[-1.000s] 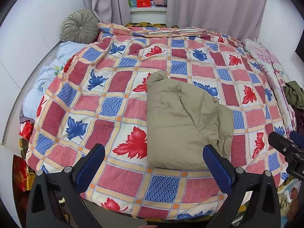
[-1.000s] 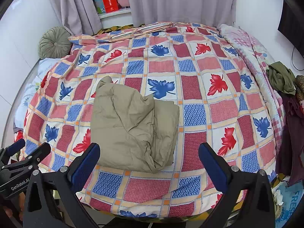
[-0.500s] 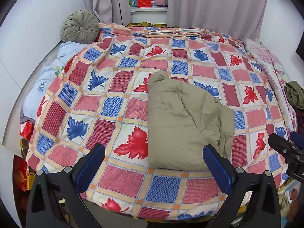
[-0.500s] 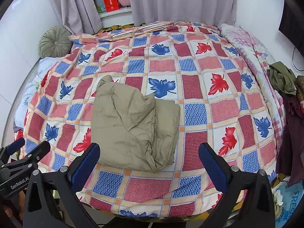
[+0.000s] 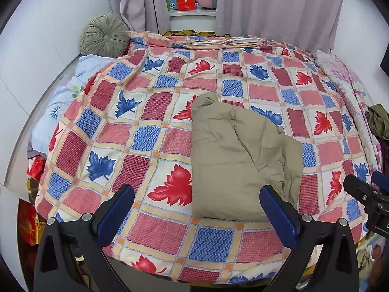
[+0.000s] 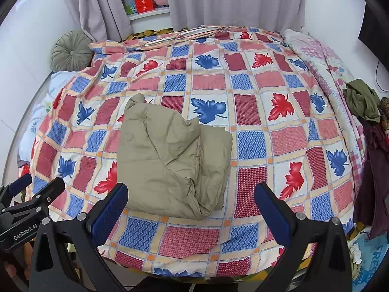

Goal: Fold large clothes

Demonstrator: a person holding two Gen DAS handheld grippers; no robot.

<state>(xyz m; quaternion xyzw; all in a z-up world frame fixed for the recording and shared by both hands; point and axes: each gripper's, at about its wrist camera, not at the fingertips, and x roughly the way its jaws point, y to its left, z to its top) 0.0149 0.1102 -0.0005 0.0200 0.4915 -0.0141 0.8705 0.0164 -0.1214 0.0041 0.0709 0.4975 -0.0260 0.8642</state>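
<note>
From the left wrist camera, the left gripper [image 5: 197, 204] hangs above the near edge of the bed with its blue-padded fingers [image 5: 116, 213] spread wide and nothing between them. The folded khaki garment [image 5: 238, 160] lies on the patterned bedspread [image 5: 145, 112] just ahead of the gripper, more toward its right finger, which overlaps the garment's near right corner in the picture; whether they touch cannot be told. Far ahead and to the left a round green cushion [image 5: 104, 35] sits against the wall. The tip of the right gripper [image 5: 367, 194] pokes in at the right edge.

From the right wrist camera, the right gripper [image 6: 190, 205] also stands wide and empty above the bed's near edge. The khaki garment [image 6: 170, 158] lies ahead, closer to its left finger. An olive cloth [image 6: 362, 99] is bunched far off to the right by the bed's edge. The left gripper [image 6: 36, 189] shows at the lower left.
</note>
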